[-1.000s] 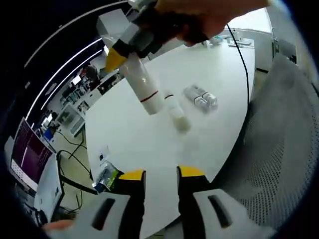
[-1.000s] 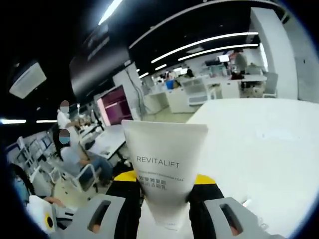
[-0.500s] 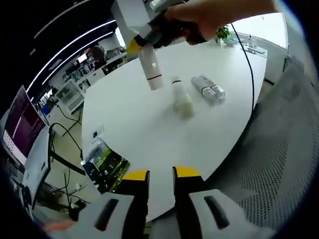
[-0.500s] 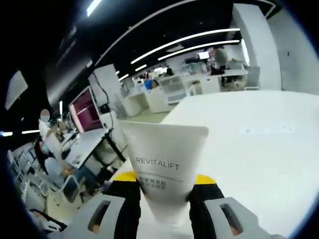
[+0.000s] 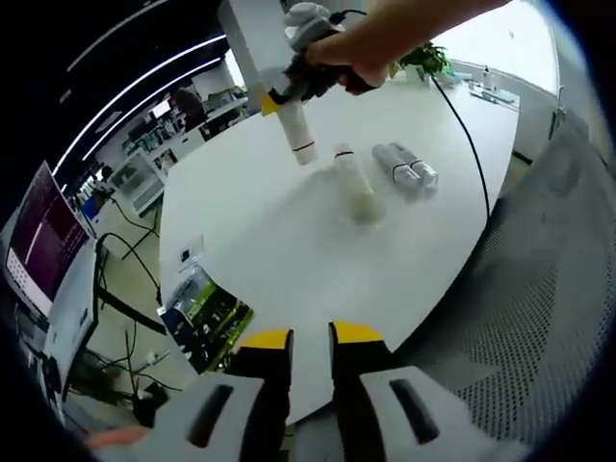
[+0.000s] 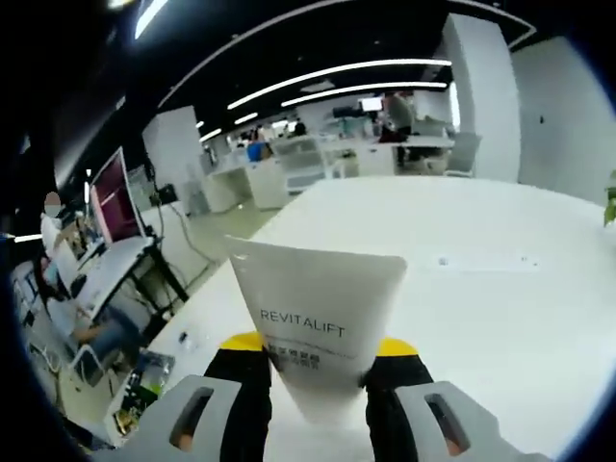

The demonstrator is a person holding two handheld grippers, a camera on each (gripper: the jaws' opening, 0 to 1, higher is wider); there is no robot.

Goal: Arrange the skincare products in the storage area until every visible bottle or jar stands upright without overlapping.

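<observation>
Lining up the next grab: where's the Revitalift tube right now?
Clamped in the right gripper, crimped end up; in the left gripper view the tube hangs above the table.

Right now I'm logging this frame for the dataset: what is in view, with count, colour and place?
Tube: one, white, marked REVITALIFT, held in the right tool, cap end down near the table.
Small bottle: one, pale, lying mid-table.
Wrapped bottles: two, clear and silvery, lying side by side beside it.
Table: one, white, round-edged.
Packet: one, green and dark, below the near table edge.
Mesh chair: one, grey, beside the table.
Right tool: yellow tips, shut on the tube.
Left tool: yellow tips, nothing held.
</observation>
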